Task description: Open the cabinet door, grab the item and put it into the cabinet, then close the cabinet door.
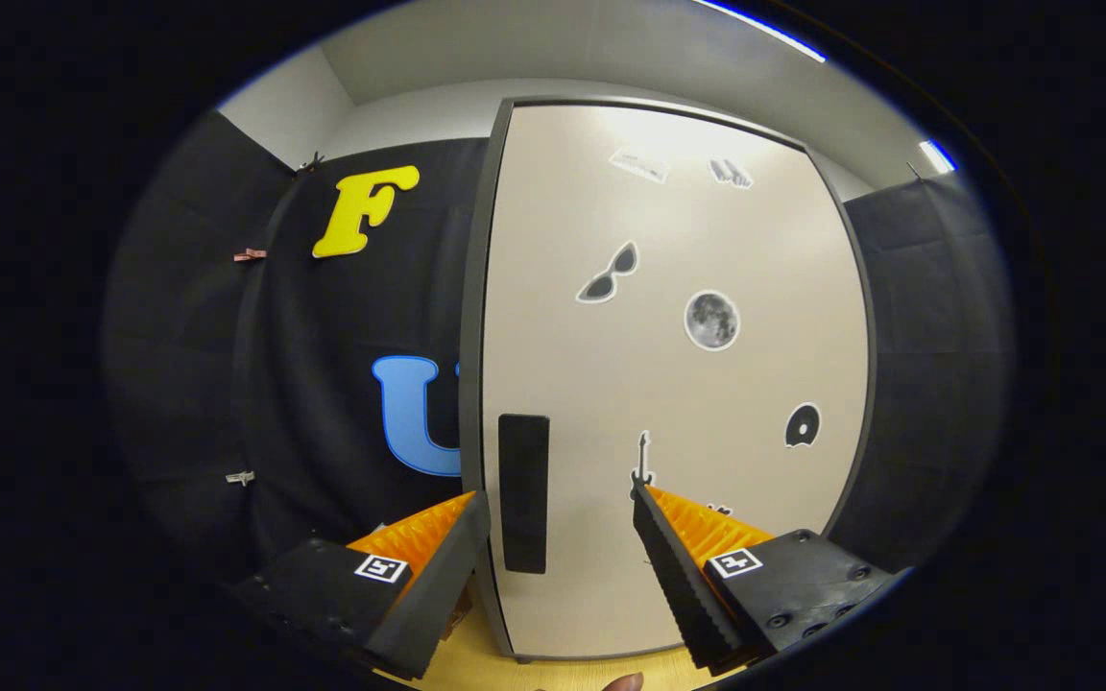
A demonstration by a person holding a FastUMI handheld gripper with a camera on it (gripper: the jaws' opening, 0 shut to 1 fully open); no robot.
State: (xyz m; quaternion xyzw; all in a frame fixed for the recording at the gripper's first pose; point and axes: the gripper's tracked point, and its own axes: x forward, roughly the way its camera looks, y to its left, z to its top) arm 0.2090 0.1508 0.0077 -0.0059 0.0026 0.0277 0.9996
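Observation:
A tall cabinet stands just ahead of me, its pale door (687,384) shut and dotted with small stickers. A dark vertical handle (523,492) sits near the door's left edge, low down. My gripper (561,509) is open, its two fingers spread wide with nothing between them. The handle lies just beyond the fingers, closer to the left fingertip (472,509) than to the right one. The cabinet's dark grey frame (472,317) runs up the left side of the door.
Black cloth walls hang to the left and right of the cabinet. A light wooden surface (476,667) shows below the cabinet's foot, between the fingers. A fingertip of a person (624,682) shows at the very bottom.

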